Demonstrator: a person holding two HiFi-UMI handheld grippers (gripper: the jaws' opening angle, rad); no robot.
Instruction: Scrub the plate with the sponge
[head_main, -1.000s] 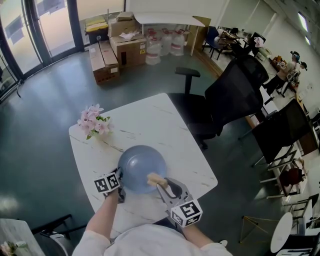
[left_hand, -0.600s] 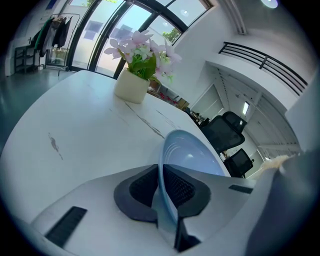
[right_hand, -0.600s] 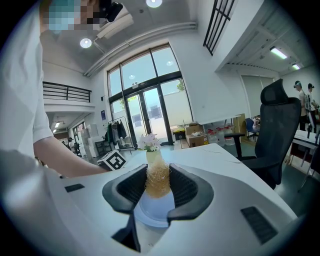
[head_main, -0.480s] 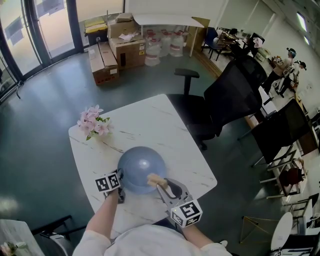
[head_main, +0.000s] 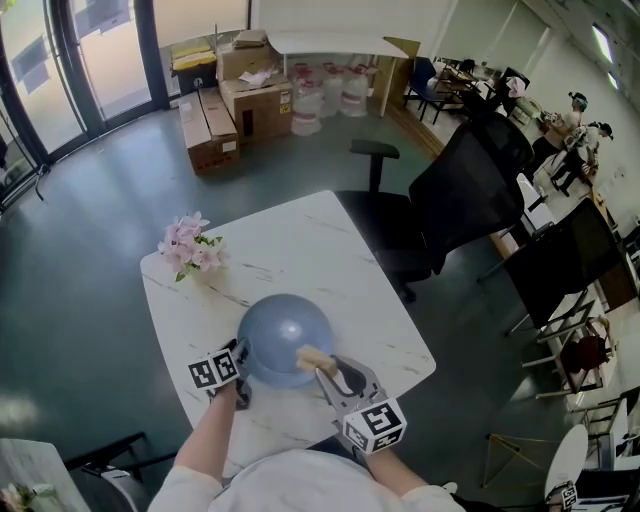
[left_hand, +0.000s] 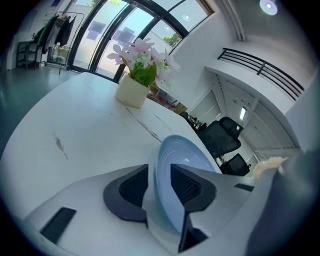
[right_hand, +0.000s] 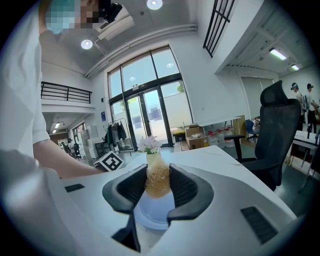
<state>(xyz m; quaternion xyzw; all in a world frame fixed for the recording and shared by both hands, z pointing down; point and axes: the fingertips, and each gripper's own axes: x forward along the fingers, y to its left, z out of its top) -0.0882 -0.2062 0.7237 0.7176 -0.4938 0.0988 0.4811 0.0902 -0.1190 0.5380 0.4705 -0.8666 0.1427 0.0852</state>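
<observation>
Head view is showing the white marbled bench (head_main: 300, 240) carrying the blue plate (head_main: 283, 335) toward its near edge, with a flower pot (head_main: 190, 248) sitting at the far left. The left claw (left_hand: 159, 171) is straddling the plate's left rim; its jaws have just been opening and are standing released, with a gap showing beside one pad. The right claw (right_hand: 158, 172) is grasping the tan sponge (right_hand: 157, 182) and holding it at the plate's near right rim.
</observation>
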